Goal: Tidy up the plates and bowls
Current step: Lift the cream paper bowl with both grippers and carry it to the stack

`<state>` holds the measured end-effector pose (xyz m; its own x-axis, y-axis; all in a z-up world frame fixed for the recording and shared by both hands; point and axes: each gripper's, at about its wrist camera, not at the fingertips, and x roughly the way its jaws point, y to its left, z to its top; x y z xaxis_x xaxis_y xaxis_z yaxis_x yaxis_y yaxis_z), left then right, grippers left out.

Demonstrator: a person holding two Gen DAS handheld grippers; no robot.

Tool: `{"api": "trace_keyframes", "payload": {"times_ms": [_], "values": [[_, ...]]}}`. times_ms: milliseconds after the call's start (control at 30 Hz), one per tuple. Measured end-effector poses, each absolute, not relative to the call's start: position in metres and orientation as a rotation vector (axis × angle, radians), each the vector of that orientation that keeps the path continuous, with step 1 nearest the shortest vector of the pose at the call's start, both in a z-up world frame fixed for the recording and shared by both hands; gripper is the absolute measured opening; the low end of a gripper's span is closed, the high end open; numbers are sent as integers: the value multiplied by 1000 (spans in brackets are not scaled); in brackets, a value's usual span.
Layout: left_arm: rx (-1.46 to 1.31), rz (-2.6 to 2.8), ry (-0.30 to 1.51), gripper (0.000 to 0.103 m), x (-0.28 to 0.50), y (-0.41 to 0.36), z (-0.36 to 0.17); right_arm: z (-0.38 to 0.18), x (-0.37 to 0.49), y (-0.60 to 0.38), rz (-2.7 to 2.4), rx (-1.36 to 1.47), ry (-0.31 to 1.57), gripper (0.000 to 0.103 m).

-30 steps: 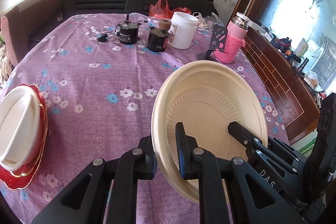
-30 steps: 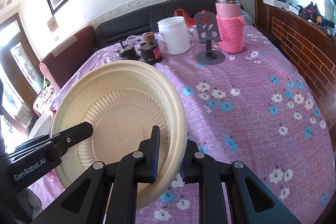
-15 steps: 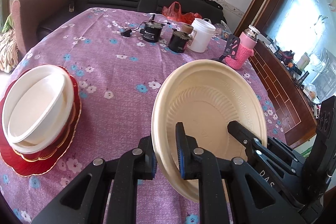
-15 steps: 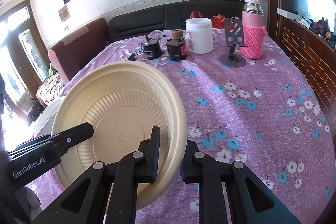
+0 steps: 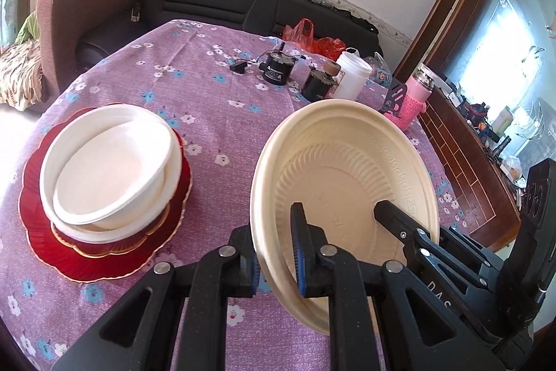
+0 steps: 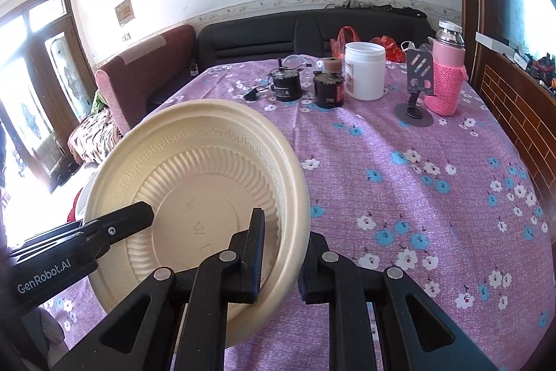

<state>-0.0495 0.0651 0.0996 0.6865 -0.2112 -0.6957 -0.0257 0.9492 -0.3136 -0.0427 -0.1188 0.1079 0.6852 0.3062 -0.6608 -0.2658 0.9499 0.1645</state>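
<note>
A cream plastic bowl (image 5: 347, 162) hangs above the purple flowered table, tilted, held by both grippers. My left gripper (image 5: 274, 252) is shut on its left rim. My right gripper (image 6: 281, 252) is shut on its right rim; the bowl (image 6: 198, 183) fills the left of the right wrist view. The other gripper's finger reaches into the bowl in each view. To the left, a stack of white bowls (image 5: 107, 162) sits on red plates (image 5: 104, 252) with gold edges.
At the table's far side stand two small black motors (image 5: 276, 70), a white jar (image 5: 352, 75), a phone stand (image 6: 417, 93) and a pink-sleeved flask (image 6: 446, 72). A dark sofa and a red-brown chair lie behind the table. A wooden cabinet runs along the right.
Both grippers have lifted the cream bowl higher and carried it left. The stack of white bowls on red plates has come further into the left wrist view.
</note>
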Motion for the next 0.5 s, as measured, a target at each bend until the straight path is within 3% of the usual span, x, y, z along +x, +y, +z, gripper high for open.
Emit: {"api": "trace_keyframes", "payload": {"times_ms": [500], "values": [[-353, -9, 723, 14, -74, 139, 127, 136, -50, -41, 410, -31, 709, 18]]}}
